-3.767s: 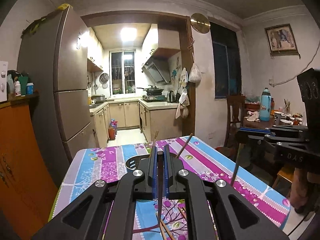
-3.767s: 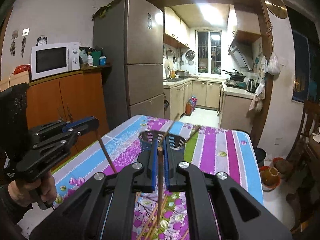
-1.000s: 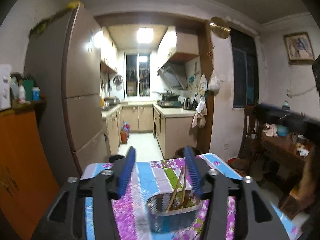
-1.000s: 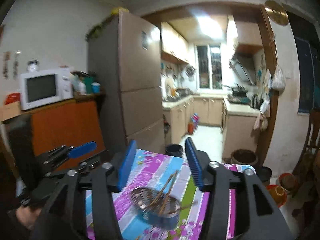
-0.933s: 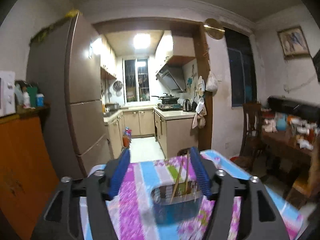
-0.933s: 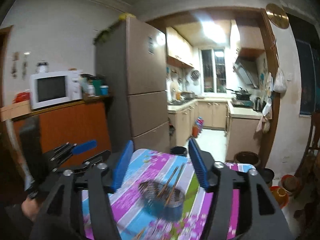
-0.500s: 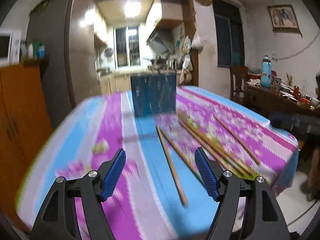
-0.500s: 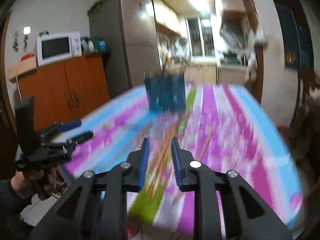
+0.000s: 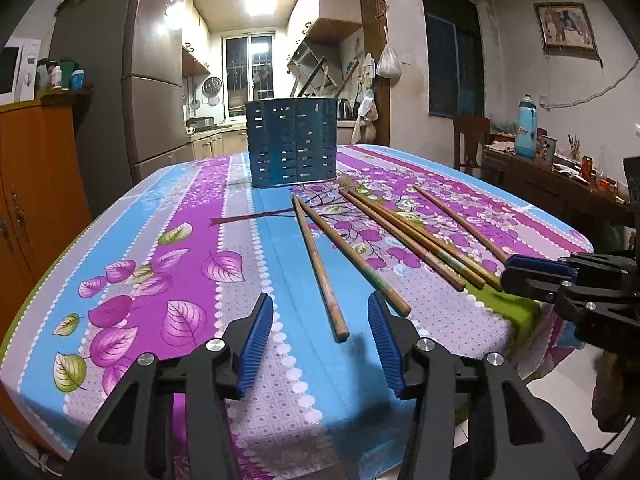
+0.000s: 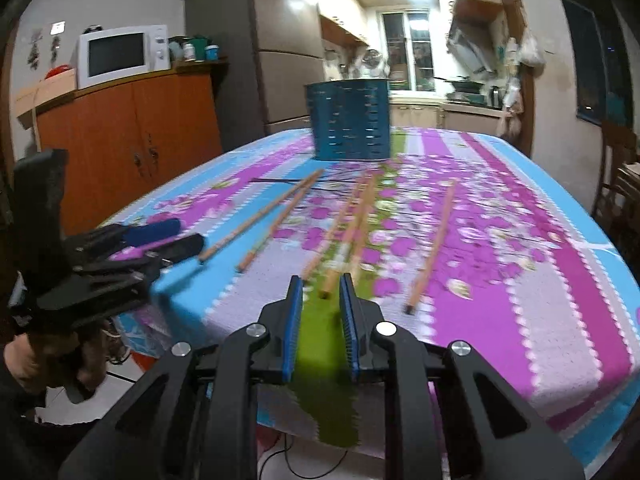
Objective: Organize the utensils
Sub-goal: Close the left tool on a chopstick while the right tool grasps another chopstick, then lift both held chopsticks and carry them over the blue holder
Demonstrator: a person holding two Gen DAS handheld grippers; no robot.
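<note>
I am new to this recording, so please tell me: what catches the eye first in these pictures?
The bright floral tablecloth fills both views, with five loose wooden chopsticks fanned across it. Behind them stands a blue perforated utensil holder. The open left gripper and the open right gripper hover low at the near edge.

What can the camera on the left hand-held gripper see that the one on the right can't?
Only the left wrist view shows the framed picture on the wall and the blue bottle on the side table.

Only the right wrist view shows the white microwave on the orange cabinet.

Both show the blue utensil holder, the loose chopsticks lying on the flowery tablecloth, and the fridge. Each also sees the other: the right hand-held gripper and the open left hand-held gripper.
</note>
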